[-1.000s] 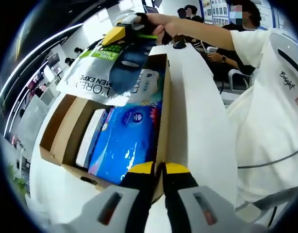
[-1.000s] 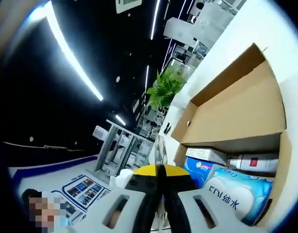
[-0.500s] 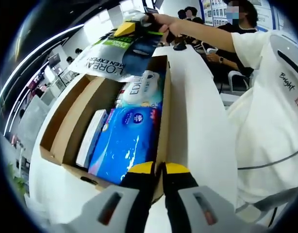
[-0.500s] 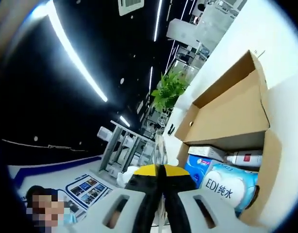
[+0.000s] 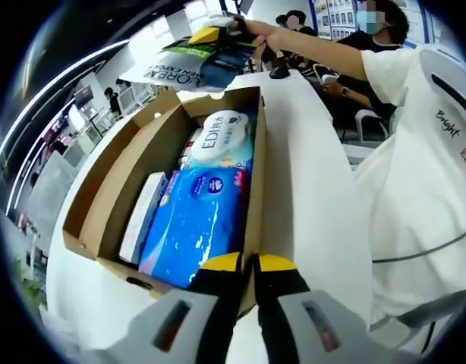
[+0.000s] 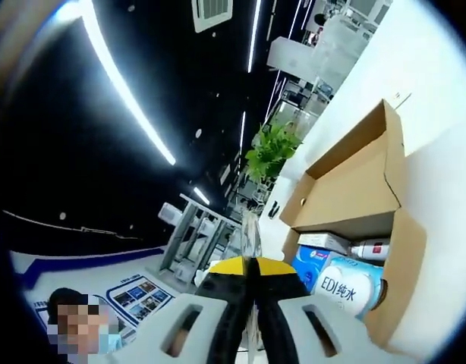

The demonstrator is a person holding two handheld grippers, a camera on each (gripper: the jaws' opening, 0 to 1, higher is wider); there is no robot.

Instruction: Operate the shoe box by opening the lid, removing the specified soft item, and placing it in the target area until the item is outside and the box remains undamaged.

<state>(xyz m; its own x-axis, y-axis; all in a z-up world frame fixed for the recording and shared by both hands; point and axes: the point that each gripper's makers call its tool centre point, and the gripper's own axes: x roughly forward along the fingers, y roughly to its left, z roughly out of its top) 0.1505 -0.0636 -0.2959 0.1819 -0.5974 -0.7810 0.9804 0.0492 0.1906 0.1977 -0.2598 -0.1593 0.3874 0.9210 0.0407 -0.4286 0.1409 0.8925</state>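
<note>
The soft pouch point(image 5: 199, 64) is already out, dangling above the far end of the shoe box point(image 5: 104, 205), pinched in the right claw point(image 5: 206, 34). The left claw point(image 5: 248, 265) sits closed on the box's near wall. Lid's open; it just needs dropping on the counter point(image 5: 309, 189).

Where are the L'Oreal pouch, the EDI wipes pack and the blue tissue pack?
L'Oreal pouch point(image 5: 191, 67): left gripper view, printed face, held above the box.
EDI wipes pack point(image 5: 221, 136): left gripper view, white label.
blue tissue pack point(image 5: 195, 224): left gripper view, top face.
</note>
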